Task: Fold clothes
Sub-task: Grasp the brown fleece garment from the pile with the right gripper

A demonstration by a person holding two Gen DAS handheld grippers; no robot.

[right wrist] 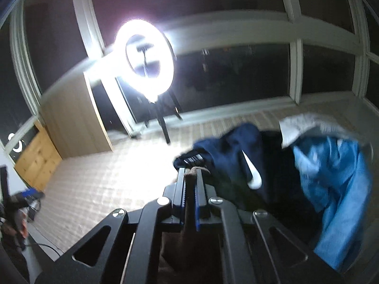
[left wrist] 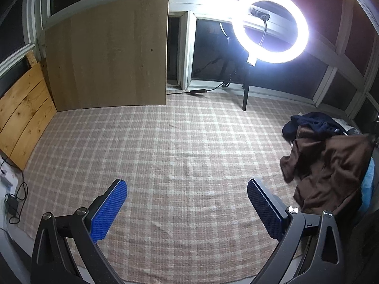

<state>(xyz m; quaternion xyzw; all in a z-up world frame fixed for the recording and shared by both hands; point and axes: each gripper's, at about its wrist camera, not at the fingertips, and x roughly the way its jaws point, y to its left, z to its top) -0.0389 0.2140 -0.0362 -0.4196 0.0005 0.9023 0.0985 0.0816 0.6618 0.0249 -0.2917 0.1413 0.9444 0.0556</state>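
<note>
Left wrist view: the left gripper (left wrist: 187,201) hovers with its blue pads spread wide and nothing between them above a plaid cloth (left wrist: 165,146) that covers the work surface, while a brown garment (left wrist: 329,172) hangs rumpled at the right edge, in front of a navy piece (left wrist: 312,120). In the right wrist view, the right gripper (right wrist: 191,177) is clenched on a fold of brown fabric, which shows between its fingertips; beyond it lie a dark navy garment (right wrist: 236,151) with a white logo and a light blue garment (right wrist: 338,184), heaped together. A ring light (left wrist: 270,26) glares over the scene.

The step in hand appears to be pulling the brown garment off the pile and onto the open cloth. Done well, that likely means lifting it clear of the navy piece so nothing drags along, carrying it to the bare middle, and having the free left gripper take a second edge so the fabric can be spread flat before any fold.
</note>
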